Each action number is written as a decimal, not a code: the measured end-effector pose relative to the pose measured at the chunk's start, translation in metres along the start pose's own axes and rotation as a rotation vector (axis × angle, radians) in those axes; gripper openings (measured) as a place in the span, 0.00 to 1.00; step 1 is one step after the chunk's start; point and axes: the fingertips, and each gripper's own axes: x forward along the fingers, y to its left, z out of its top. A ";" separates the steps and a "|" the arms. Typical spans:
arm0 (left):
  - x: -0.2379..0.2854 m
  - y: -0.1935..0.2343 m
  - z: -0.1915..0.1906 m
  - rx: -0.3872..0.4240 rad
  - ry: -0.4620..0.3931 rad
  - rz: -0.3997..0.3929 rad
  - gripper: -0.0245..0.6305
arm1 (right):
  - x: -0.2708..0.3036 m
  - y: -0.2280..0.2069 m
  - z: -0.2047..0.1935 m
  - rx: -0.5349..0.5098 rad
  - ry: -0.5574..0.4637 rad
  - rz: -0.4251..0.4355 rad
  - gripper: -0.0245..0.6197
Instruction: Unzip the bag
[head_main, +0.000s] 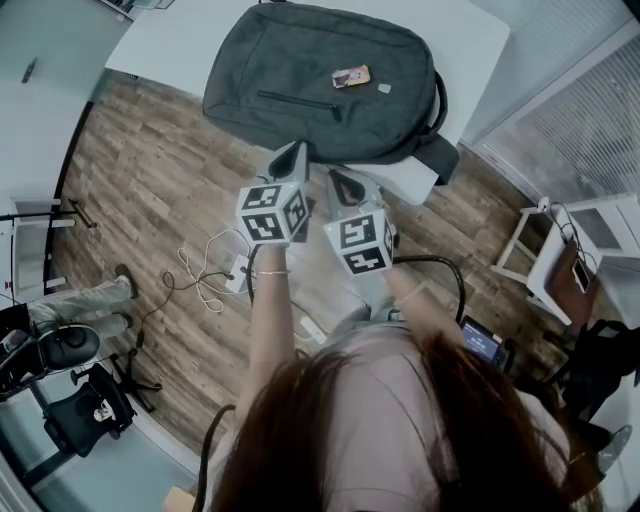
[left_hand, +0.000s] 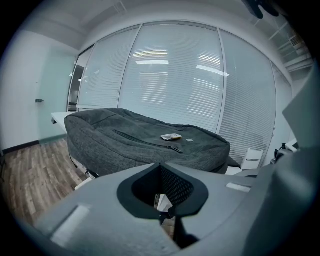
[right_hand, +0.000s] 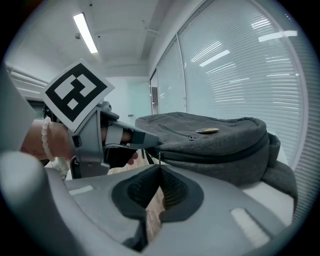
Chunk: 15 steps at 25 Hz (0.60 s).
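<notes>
The grey bag (head_main: 320, 80) lies flat on the white table (head_main: 470, 40), front zipper (left_hand: 145, 140) closed. The left gripper (left_hand: 160, 165) and right gripper (right_hand: 160, 166) hover side by side just short of the bag's near edge. Each gripper's jaws are together with nothing between them.

One bag (head_main: 320, 80), two grippers (head_main: 292, 160) (head_main: 345, 187).

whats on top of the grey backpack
A small flat orange-tan card lies on the front panel of the backpack, with a tiny grey tab beside it. The fabric covers whatever is inside or under the card.
</notes>
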 end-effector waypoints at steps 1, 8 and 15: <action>0.000 0.000 0.000 -0.001 0.002 0.000 0.05 | -0.001 -0.001 0.000 0.003 0.001 -0.001 0.05; 0.001 0.000 0.000 -0.007 0.005 0.008 0.05 | -0.009 -0.007 0.000 0.026 -0.007 -0.004 0.05; 0.001 0.000 -0.001 -0.011 0.014 0.020 0.05 | -0.015 -0.012 -0.003 0.037 -0.020 -0.017 0.05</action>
